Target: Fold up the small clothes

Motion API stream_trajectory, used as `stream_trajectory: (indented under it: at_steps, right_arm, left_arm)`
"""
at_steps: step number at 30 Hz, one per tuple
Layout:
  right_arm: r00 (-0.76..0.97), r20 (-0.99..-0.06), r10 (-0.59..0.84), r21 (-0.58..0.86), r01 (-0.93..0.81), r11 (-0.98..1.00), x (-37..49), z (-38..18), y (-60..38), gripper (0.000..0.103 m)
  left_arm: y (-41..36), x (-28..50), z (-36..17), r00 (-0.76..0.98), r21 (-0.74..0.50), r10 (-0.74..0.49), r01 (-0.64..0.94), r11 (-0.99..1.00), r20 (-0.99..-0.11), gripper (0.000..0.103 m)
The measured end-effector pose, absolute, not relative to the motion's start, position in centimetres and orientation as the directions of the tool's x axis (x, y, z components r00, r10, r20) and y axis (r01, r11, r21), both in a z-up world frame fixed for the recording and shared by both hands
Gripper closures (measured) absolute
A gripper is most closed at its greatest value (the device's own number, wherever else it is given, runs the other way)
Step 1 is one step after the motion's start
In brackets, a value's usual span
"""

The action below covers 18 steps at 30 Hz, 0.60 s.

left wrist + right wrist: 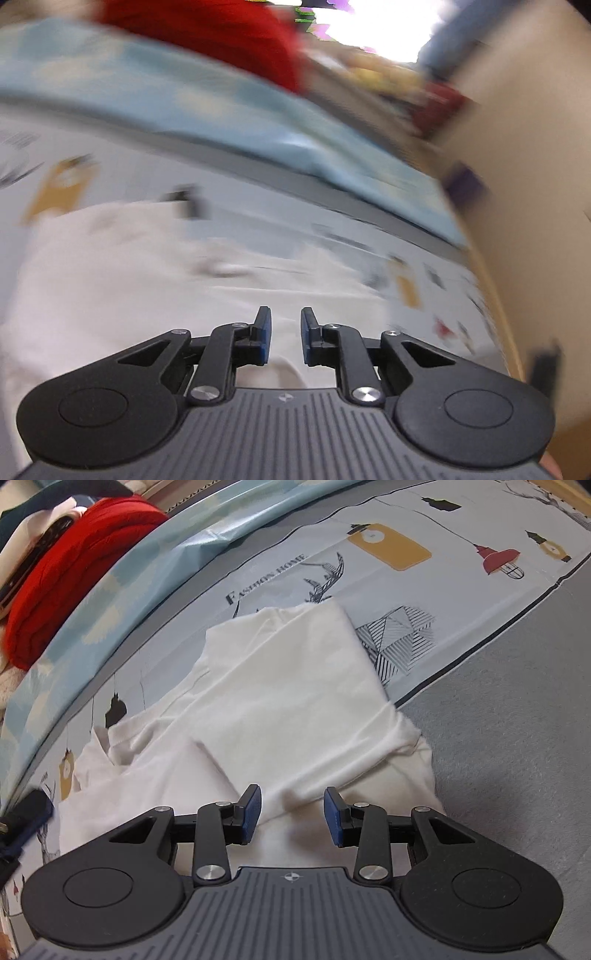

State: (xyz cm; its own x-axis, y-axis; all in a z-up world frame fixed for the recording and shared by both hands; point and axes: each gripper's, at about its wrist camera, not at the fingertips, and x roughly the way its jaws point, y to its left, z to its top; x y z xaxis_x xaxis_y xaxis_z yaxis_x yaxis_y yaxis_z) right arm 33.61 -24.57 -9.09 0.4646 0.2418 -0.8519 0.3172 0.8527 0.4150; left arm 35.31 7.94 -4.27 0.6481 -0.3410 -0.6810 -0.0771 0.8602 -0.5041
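A small white garment [280, 701] lies partly folded on the printed tablecloth [461, 602], one flap laid over the middle. My right gripper [292, 814] is open just above the garment's near edge, holding nothing. In the blurred left wrist view the same white garment [147, 288] fills the lower left. My left gripper [285, 334] hovers over it with a narrow gap between its blue pads [264, 338]; nothing is between them.
A red folded garment [74, 572] lies beyond the light blue cloth strip [122, 602] at the back left; it also shows in the left wrist view [229, 40]. Plain grey surface [517, 720] lies to the right. A dark object [26, 819] is at the left edge.
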Motion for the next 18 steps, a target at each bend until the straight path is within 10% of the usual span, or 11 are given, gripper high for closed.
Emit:
stream_trajectory:
  at_steps: [6,18]
  right_arm:
    - [0.469,-0.827,0.311,0.435,0.181,0.882,34.2,-8.8,-22.3,0.064]
    - [0.450,-0.770,0.453,0.131,-0.582,0.802,29.5,-6.9,-11.0,0.039]
  left_arm:
    - [13.4,35.6,-6.0,0.617,-0.368,-0.072,-0.368,0.854,-0.783,0.086]
    - [15.4,36.5,-7.0,0.590,-0.372,-0.087,-0.380,0.847,-0.803,0.086]
